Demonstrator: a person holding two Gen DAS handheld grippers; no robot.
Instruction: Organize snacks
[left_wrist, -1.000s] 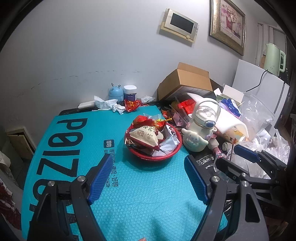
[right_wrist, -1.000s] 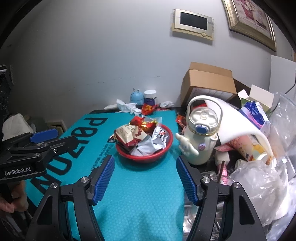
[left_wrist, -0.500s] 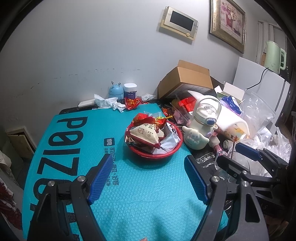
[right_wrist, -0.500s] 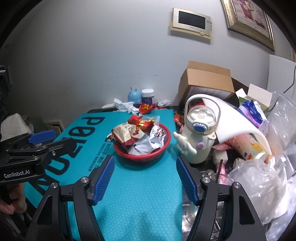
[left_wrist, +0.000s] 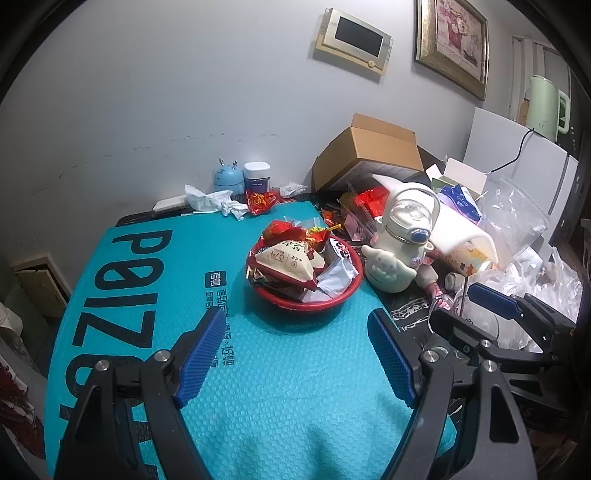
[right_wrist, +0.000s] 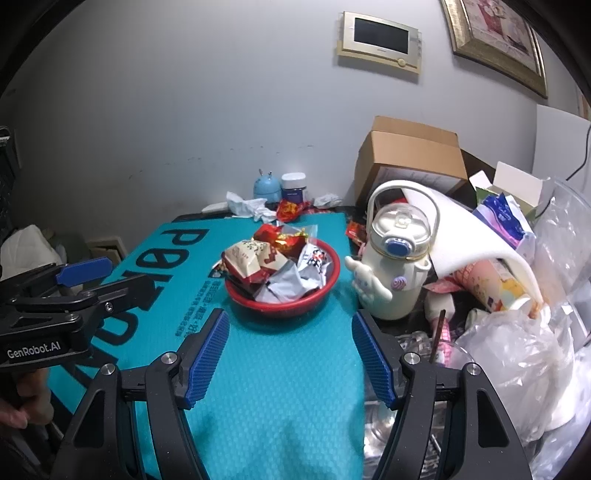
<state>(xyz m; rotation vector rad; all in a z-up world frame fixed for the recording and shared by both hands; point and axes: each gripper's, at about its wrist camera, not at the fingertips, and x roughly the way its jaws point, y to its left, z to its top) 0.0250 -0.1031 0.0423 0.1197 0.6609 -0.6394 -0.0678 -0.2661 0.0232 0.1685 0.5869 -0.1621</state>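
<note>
A red bowl (left_wrist: 334, 302) (right_wrist: 317, 293) heaped with wrapped snacks sits on the teal mat (left_wrist: 258, 387) (right_wrist: 288, 387). On top lies a cream and red packet (left_wrist: 286, 260) (right_wrist: 245, 258), with white and red wrappers beside it. More red wrappers (left_wrist: 260, 199) lie at the mat's far edge. My left gripper (left_wrist: 297, 354) hangs open over the mat, short of the bowl, nothing between its fingers. My right gripper (right_wrist: 290, 356) is open too, just in front of the bowl. Each gripper shows at the edge of the other's view.
A cream cartoon water bottle (left_wrist: 400, 251) (right_wrist: 395, 266) stands right of the bowl. Behind and right are a cardboard box (left_wrist: 373, 155), plastic bags (right_wrist: 517, 354), cups and packaging. A blue figurine (left_wrist: 228, 179), a jar and crumpled tissue sit by the wall. A hand (right_wrist: 22, 398) holds the left gripper.
Both views have shifted very slightly, so the bowl sits a touch higher in the left wrist view and further left in the right wrist view. Both grippers stay open.
</note>
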